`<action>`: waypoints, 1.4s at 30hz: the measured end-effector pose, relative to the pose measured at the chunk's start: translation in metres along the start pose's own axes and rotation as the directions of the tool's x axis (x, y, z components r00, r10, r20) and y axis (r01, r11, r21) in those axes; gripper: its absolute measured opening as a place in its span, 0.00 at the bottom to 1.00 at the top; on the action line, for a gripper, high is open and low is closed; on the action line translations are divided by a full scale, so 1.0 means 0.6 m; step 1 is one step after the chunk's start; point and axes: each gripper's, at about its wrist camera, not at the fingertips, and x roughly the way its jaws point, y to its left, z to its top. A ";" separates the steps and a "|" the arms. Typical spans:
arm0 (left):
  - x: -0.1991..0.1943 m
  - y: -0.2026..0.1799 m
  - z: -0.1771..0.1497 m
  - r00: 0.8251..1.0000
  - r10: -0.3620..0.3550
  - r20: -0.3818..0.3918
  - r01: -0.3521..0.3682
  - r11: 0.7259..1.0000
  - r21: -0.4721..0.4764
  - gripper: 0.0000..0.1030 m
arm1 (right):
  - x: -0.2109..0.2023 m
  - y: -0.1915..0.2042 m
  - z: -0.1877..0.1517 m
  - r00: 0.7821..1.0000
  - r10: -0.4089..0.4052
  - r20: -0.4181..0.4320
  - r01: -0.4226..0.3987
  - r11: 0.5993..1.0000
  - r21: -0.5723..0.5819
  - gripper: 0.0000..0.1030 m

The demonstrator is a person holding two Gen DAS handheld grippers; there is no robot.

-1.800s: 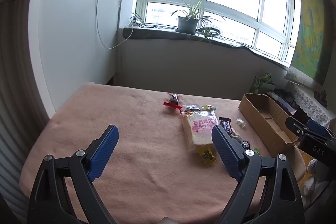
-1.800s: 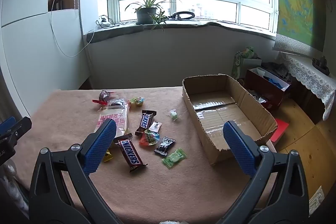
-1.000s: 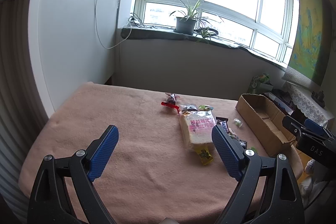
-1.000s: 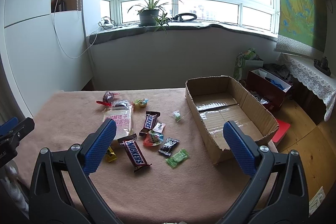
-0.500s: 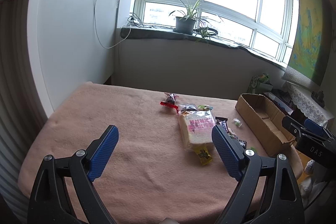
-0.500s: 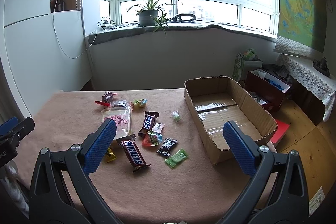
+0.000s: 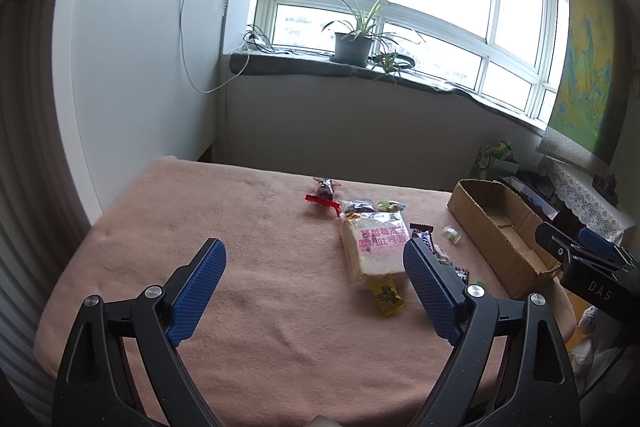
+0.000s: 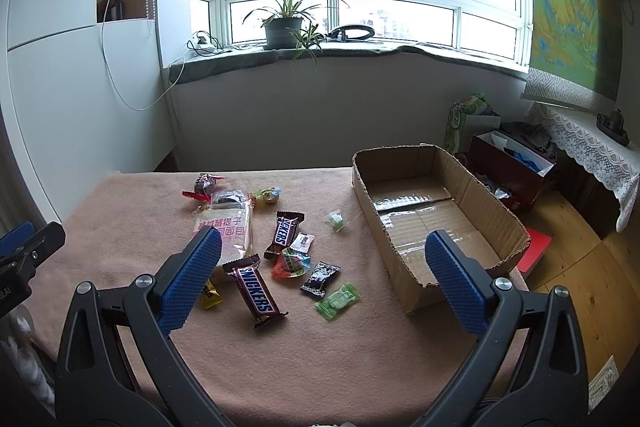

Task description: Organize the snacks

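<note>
Snacks lie scattered on a pink blanket-covered table (image 8: 120, 227) as both handheld grippers hover above its near edge, almost where they were two seconds ago; only a slight drift of view separates the frames, and no snack has shifted. The left gripper (image 7: 314, 267) hangs with jaws spread wide and empty, as does the right gripper (image 8: 322, 265).

From the left of the spread: a red-ended wrapped sweet (image 8: 204, 185), a small dark packet (image 8: 229, 198) and a yellow-green candy (image 8: 267, 195) sit at the far side, with the pink-lettered bread pack (image 8: 228, 231) just below them and a yellow sachet (image 8: 209, 294) near the right gripper's left finger. Next come two Snickers bars, the near one (image 8: 256, 291) and the far one (image 8: 285, 231), then a small white packet (image 8: 304, 242), a colourful wrapper (image 8: 291, 265), a black sachet (image 8: 321, 278) and two green candies, near (image 8: 338, 301) and far (image 8: 336, 219).

On the right stands the open cardboard box (image 8: 440, 223), holding nothing. Sorting appears not to have begun; the first pick is yet to come.
</note>
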 end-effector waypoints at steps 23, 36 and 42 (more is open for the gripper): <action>0.014 -0.002 -0.003 1.000 -0.005 -0.020 0.005 1.000 -0.007 0.87 | 0.018 -0.003 -0.003 1.000 0.003 -0.022 -0.003 1.000 -0.002 1.00; 0.055 0.011 -0.007 0.996 -0.045 -0.076 0.042 0.998 -0.039 0.87 | 0.061 -0.001 -0.007 0.996 0.052 -0.069 -0.051 0.999 0.016 1.00; 0.086 0.028 -0.009 0.987 -0.110 -0.121 0.098 0.990 -0.100 0.87 | 0.085 0.008 -0.005 0.984 0.158 -0.088 -0.154 0.987 0.042 1.00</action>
